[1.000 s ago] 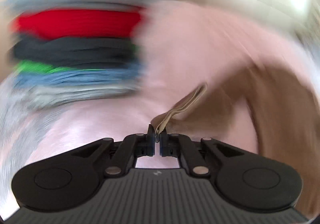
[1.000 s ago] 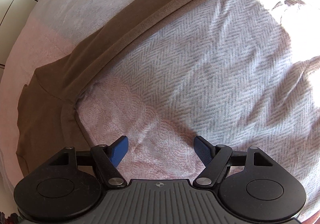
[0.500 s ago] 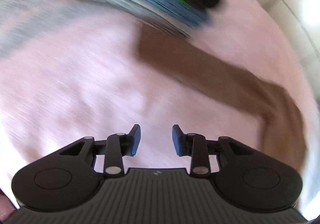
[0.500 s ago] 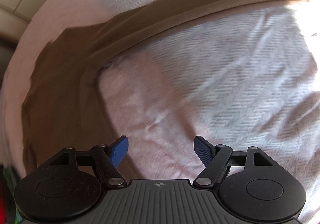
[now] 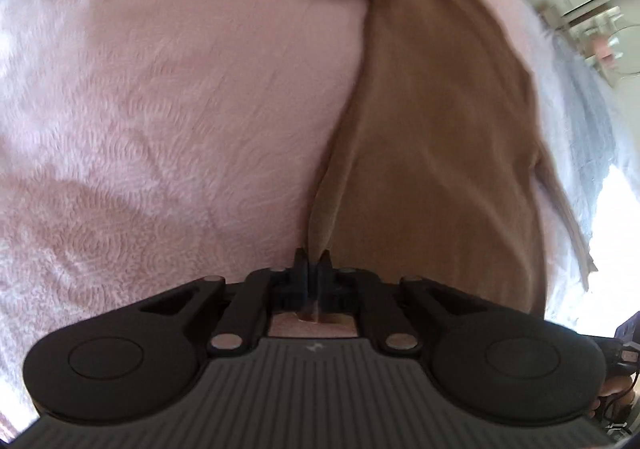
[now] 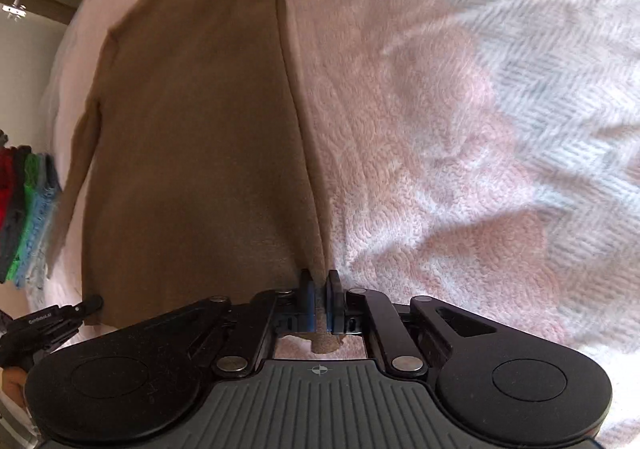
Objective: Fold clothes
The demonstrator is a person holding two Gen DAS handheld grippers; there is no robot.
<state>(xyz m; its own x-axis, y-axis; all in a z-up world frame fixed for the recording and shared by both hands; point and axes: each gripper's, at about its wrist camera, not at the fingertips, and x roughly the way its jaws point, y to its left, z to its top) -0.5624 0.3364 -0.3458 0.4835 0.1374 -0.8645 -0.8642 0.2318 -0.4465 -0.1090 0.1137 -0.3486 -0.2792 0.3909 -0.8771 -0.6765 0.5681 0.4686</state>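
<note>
The soft brown knit garment (image 5: pixel 432 153) lies spread on the pink textured bedspread (image 5: pixel 160 109), its body running ahead of both grippers and a long narrow part trailing off at the far end. The left gripper (image 5: pixel 313 263) is pressed together on the garment's near edge, cloth bunched between its fingers; the right gripper (image 6: pixel 319 283) likewise pinches a fold of the hem just in front of it. It looks light, limp and stretchy, likely to sag and crease between holds, so gripping at edges and corners, well apart, suits it best. A stack of folded colourful clothes (image 6: pixel 24 217) sits far left of the right gripper
</note>
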